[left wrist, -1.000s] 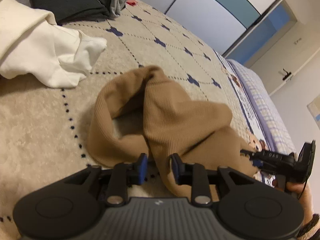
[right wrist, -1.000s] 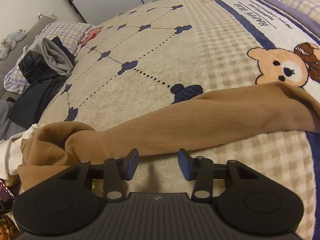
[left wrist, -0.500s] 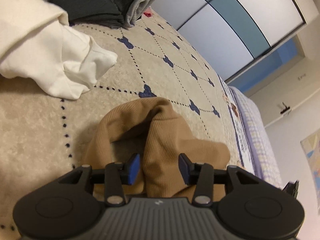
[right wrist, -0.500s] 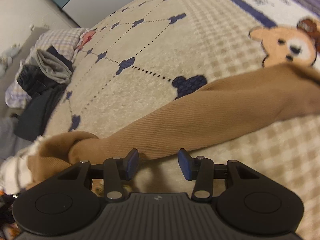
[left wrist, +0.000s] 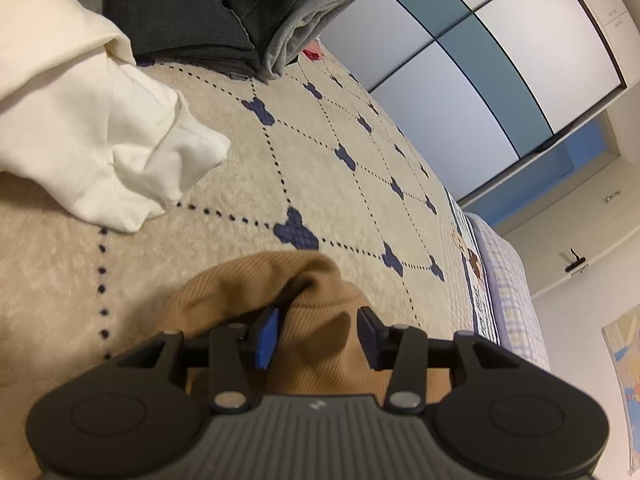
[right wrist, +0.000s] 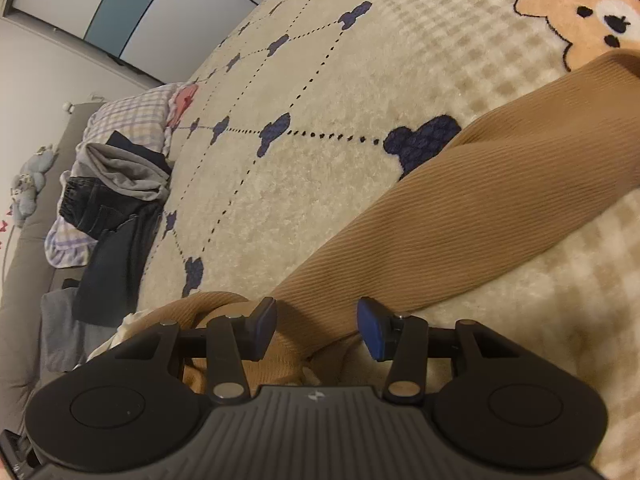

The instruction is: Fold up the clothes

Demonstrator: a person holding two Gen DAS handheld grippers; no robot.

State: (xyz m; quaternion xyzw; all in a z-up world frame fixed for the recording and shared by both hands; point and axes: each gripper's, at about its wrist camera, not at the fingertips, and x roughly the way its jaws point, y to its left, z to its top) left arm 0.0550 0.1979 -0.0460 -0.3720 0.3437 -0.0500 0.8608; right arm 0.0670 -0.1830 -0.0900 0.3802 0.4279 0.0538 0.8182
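Over on the left, a white garment [left wrist: 100, 136] lies crumpled on the cream blanket [left wrist: 248, 184], with a pile of dark clothes [left wrist: 192, 16] stacked just behind it. Moving across, the left gripper [left wrist: 318, 334] hangs over a bunched hump of the tan ribbed garment [left wrist: 320, 320]; its jaws stand apart, with the cloth rising between them, though whether the pads press on it is not clear. Now to the right wrist view: the tan ribbed garment stretches in a long band from the lower left up toward the bear print [right wrist: 580, 20]. The right gripper [right wrist: 318, 330] sits over that band, jaws spread, cloth beneath the gap and neither pad biting.
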